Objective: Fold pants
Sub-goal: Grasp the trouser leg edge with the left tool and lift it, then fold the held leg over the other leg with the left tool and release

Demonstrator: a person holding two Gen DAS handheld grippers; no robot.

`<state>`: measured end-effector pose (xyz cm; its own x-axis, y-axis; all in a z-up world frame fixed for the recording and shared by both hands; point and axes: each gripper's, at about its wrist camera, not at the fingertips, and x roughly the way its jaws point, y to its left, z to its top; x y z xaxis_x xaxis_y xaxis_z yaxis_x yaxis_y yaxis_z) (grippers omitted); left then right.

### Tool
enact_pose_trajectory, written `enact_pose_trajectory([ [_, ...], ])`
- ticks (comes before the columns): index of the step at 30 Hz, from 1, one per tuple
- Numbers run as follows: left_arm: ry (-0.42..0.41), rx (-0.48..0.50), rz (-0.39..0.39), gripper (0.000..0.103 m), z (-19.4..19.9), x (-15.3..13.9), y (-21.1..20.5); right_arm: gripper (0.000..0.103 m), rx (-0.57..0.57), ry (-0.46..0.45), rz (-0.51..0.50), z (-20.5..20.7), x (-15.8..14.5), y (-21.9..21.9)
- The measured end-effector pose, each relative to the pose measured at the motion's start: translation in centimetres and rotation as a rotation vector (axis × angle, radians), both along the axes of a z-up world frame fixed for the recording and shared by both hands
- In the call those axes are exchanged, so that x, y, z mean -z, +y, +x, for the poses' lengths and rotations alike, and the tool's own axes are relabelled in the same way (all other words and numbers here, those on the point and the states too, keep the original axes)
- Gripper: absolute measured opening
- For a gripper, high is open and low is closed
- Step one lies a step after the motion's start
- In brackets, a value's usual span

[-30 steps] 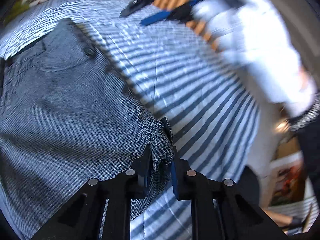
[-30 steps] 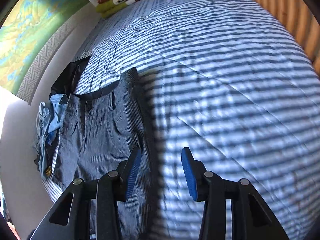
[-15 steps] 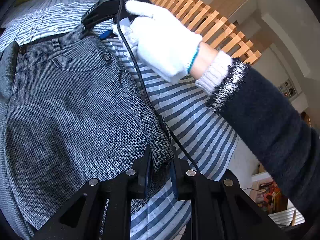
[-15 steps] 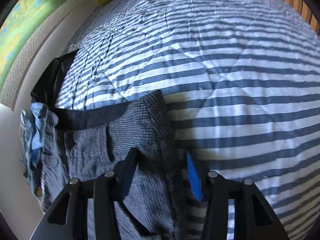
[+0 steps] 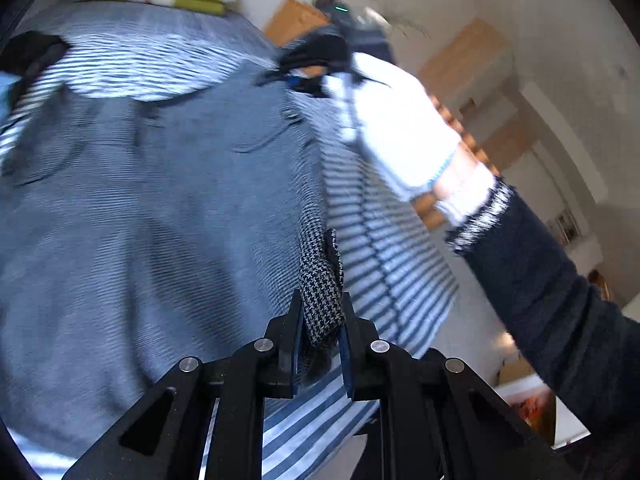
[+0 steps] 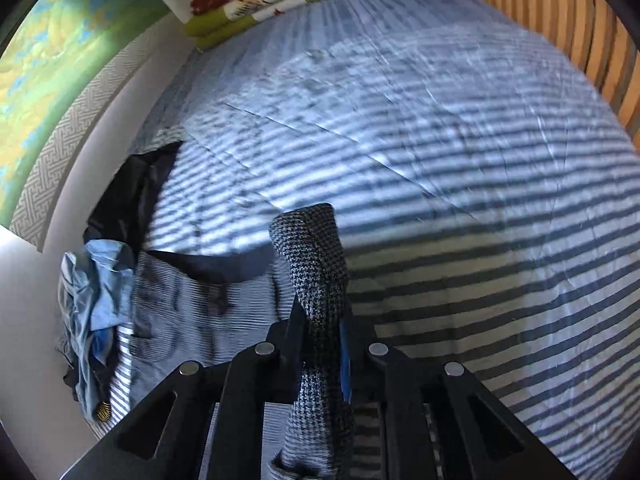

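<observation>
change: right gripper (image 6: 320,332) fingers, spread a second ago, closing on houndstooth pants (image 6: 308,248) waistband corner | left gripper (image 5: 320,320) pinches side edge | pants on striped bed (image 6: 480,200), edge lifted | next: fold over lengthwise

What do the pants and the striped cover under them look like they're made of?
Pants: apparently a woven, matte cloth, perhaps wool-like or a blend; a fine black-and-white houndstooth weave shows where it bunches.
Striped cover: likely thin cotton-type quilted bedding; it shows fine creases, stitched seam lines and no sheen.
Neither fibre can be confirmed by sight.
</observation>
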<state>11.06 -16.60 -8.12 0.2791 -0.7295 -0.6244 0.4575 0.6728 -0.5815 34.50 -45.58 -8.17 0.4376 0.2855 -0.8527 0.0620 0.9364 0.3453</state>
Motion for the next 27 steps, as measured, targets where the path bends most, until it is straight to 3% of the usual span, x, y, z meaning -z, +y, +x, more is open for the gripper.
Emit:
enact_pose_trajectory([
  [4,-0.012,-0.141,-0.013,0.015,-0.8,-0.3,7.5,0.012,-0.032,-0.041,-0.017,0.5,-3.0,5.2],
  [9,0.011,-0.291,-0.035,0.014,-0.8,0.4,14.9,0.012,-0.076,-0.053,-0.063,1.7,-4.0,13.1],
  [16,0.034,-0.403,-0.027,0.014,-2.4,2.2,21.3,0.012,-0.153,-0.037,-0.134,2.7,-2.1,23.0],
  [27,0.118,-0.518,0.016,0.014,-1.7,6.0,28.0,0.012,-0.208,0.039,-0.199,5.4,3.5,31.9],
])
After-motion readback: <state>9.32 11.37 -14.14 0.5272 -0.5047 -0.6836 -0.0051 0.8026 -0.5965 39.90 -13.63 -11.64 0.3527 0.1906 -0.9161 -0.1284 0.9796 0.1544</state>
